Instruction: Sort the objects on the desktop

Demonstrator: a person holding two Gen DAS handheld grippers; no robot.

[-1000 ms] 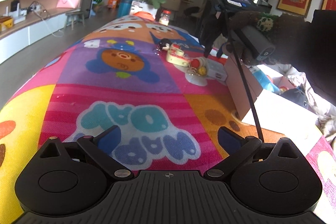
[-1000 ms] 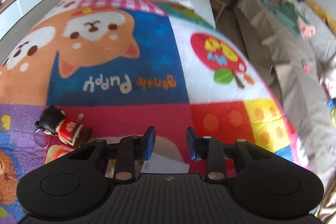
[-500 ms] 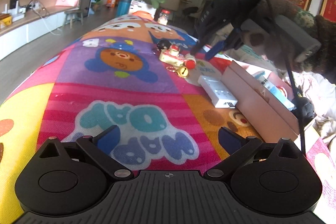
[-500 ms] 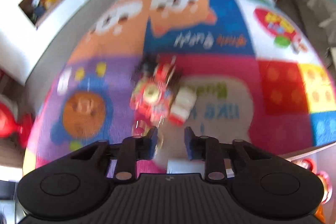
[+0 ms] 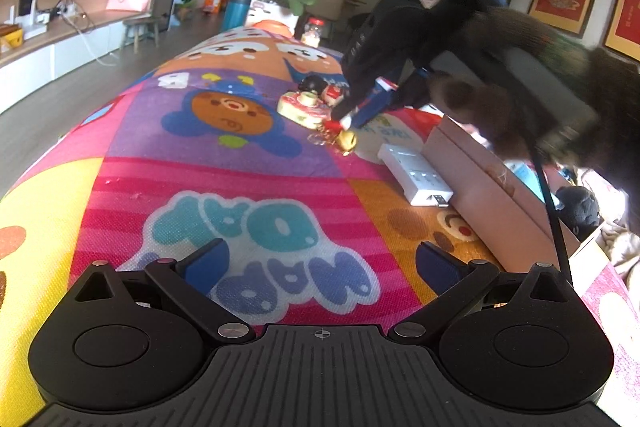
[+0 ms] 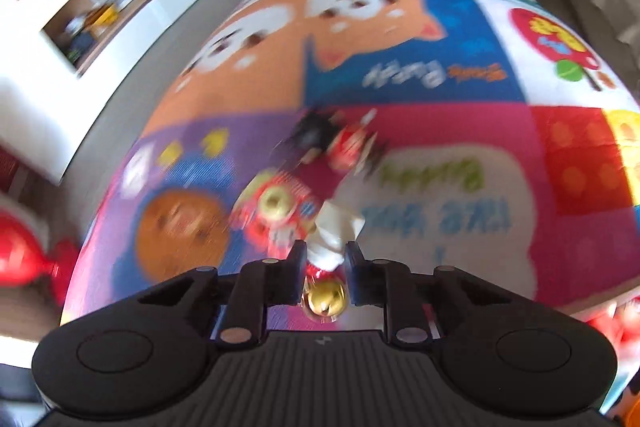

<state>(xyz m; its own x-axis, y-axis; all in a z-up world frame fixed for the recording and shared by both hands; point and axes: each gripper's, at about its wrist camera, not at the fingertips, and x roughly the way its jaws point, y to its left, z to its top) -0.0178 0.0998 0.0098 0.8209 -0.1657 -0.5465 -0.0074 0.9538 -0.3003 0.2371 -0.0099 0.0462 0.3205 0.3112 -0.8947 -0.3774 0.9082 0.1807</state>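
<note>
The right claw (image 6: 325, 269) has just been closing and is clamped on a white charm with a gold bell (image 6: 324, 301) at its tips. A thin pinch could slip, or its ring snag the doll keychain (image 6: 340, 143) ahead. The left claw (image 5: 320, 261) hovers apart, holding nothing, over the tabletop (image 5: 224, 187).

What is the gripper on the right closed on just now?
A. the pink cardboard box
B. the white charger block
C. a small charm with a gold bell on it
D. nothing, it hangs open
C: in the right wrist view the right gripper has its jaws pressed on the white and red charm, with the gold bell hanging just behind the pads.
</note>
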